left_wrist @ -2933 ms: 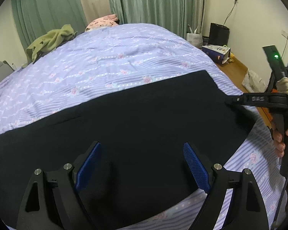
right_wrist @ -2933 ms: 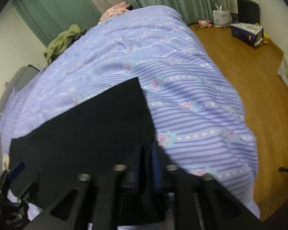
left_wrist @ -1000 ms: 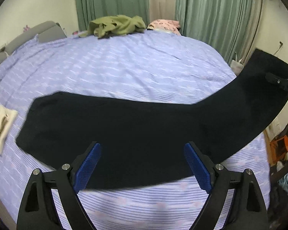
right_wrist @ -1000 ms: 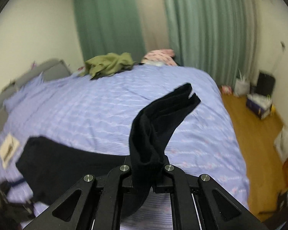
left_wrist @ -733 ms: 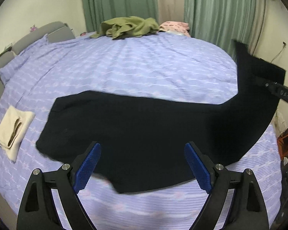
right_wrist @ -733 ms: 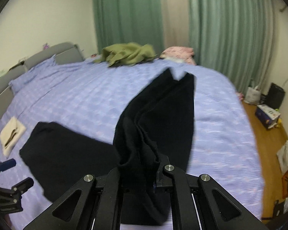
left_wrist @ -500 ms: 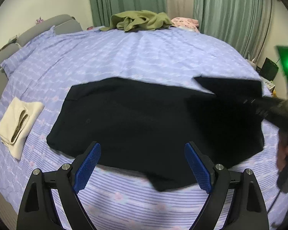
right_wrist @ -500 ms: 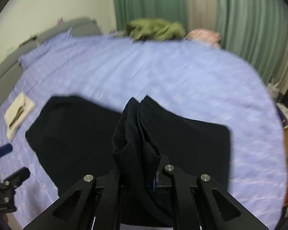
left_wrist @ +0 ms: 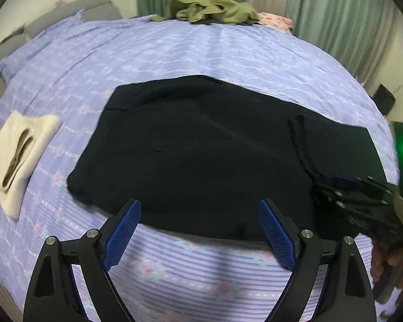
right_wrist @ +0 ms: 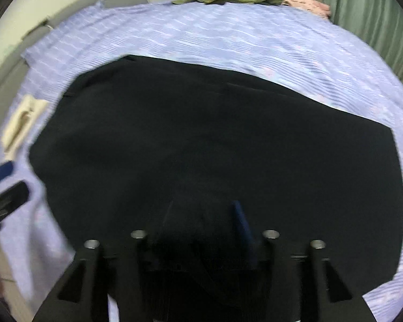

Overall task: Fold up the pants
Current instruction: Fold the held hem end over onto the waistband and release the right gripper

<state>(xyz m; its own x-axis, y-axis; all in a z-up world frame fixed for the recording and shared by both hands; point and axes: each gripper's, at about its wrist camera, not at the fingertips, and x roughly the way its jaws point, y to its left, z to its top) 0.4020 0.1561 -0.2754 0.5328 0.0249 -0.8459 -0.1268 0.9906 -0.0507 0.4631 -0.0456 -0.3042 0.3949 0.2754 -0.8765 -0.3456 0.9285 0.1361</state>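
A bed (left_wrist: 228, 53) covered in lilac striped bedding fills the room, backed by green curtains (left_wrist: 335, 13). A folded cream cloth (left_wrist: 19, 155) and an olive garment (left_wrist: 212, 9) are seen on it. The black pants (left_wrist: 201, 147) are laid doubled over, where earlier one end was held aloft. The left tool (left_wrist: 198, 230) is spread wide, empty. The right tool (right_wrist: 204, 230) is opening, fabric between its jaws.

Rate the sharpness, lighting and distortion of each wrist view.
Left wrist view: fairly sharp on the black pants and left gripper; right gripper motion-smeared; strong fisheye bulge of the bed. Right wrist view: blurred throughout, dim, pants nearly featureless, right gripper's jaws opening.
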